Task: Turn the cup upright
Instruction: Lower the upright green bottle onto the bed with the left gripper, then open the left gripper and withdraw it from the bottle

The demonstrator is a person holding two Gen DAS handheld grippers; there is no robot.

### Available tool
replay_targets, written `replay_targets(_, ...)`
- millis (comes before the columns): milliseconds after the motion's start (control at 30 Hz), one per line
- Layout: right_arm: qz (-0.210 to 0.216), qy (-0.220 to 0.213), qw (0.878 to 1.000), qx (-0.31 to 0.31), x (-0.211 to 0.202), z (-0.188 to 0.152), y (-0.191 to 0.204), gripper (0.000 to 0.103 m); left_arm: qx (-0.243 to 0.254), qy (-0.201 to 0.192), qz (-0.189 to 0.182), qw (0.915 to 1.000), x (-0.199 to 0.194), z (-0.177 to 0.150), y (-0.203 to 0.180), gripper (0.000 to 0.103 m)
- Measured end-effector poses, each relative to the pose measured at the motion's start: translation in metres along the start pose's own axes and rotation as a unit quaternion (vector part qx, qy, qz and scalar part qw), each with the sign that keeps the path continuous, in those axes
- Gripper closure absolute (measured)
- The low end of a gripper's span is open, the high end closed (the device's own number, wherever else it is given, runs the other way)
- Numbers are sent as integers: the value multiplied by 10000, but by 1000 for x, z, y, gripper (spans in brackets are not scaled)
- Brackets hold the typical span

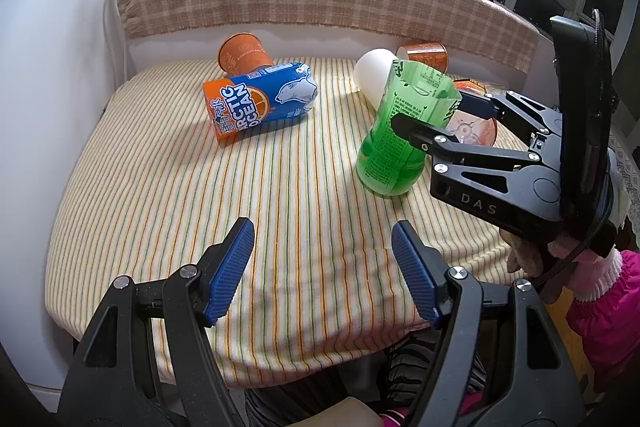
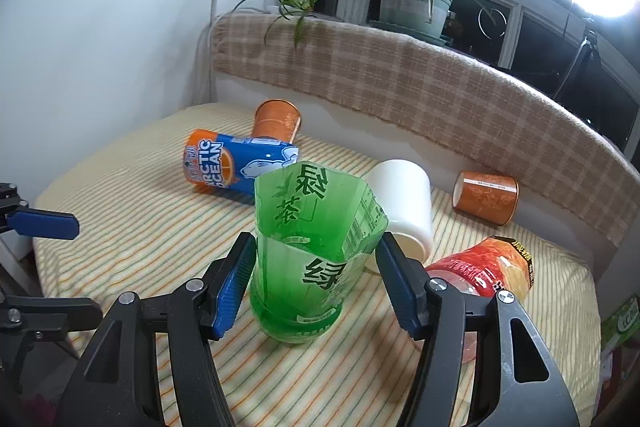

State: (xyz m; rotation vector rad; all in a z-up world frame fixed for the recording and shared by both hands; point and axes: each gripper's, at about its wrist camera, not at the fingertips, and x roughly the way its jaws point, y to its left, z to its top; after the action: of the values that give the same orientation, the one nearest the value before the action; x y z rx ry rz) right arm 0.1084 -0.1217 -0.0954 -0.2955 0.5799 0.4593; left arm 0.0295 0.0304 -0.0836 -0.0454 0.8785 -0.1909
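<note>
The right gripper [image 2: 316, 281] brackets the green cup [image 2: 310, 259], which stands open end up on the striped cloth [image 2: 132, 227] — its blue pads sit just beside the walls, whether touching I cannot tell. Best to part the jaws evenly and back straight out, so the light cup isn't nudged over. The left gripper [image 1: 322, 269] hangs low at the near edge, jaws spread, empty. Beyond lie the Arctic Ocean cup [image 2: 240, 165], white cup [image 2: 404, 207] and orange cups — all on their sides.
</note>
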Motion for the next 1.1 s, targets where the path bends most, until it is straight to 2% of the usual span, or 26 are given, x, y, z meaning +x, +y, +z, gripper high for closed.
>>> replay_targets(567, 415, 122, 9976, 536, -14, -8, -12, 40, 33, -100, 23, 9999, -5, 2, -2, 30)
replay_targets(1000, 523, 152, 9902, 1286, -51, -24, -31, 40, 90, -479, 61, 9988, -15, 13, -13, 29)
replay_targets(1067, 486, 158, 9895, 1350, -57, -26, -33, 40, 110, -553, 64, 9984, -16, 14, -16, 21)
replay_targets(1100, 468, 157, 9893, 1373, -60, -26, -34, 40, 122, -596, 64, 9981, -17, 14, -17, 20)
